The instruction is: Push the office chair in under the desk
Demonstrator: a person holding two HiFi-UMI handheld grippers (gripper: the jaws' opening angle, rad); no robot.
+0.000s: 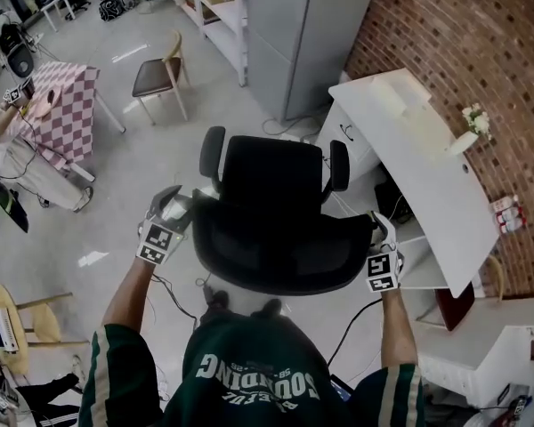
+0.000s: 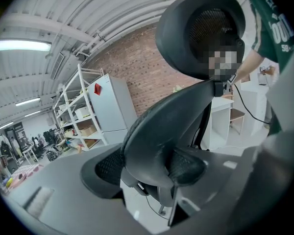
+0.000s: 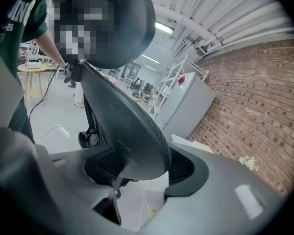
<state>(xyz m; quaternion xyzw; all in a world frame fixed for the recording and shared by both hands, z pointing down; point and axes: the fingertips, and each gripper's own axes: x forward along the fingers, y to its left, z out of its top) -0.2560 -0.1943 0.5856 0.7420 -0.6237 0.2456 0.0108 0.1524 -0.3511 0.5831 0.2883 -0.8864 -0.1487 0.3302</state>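
Note:
The black office chair [image 1: 271, 181] stands on the grey floor just left of the white desk [image 1: 423, 176], with its seat pointing away from me. Its mesh backrest [image 1: 285, 252] is right below me. My left gripper [image 1: 182, 210] is shut on the backrest's left edge, and the rim sits between its pads [image 2: 147, 173]. My right gripper [image 1: 380, 238] is shut on the right edge, with the rim clamped between its pads [image 3: 142, 173]. The headrest [image 2: 201, 33] rises above the left jaws and also shows over the right ones, the headrest [image 3: 112, 28] filling the top.
A grey cabinet [image 1: 307, 34] and a brick wall [image 1: 481, 52] stand behind the desk. A white drawer unit [image 1: 351, 136] sits under the desk's far end. A wooden chair [image 1: 160, 74], a checked table [image 1: 67, 105] and shelves [image 1: 218, 7] lie to the left and far side.

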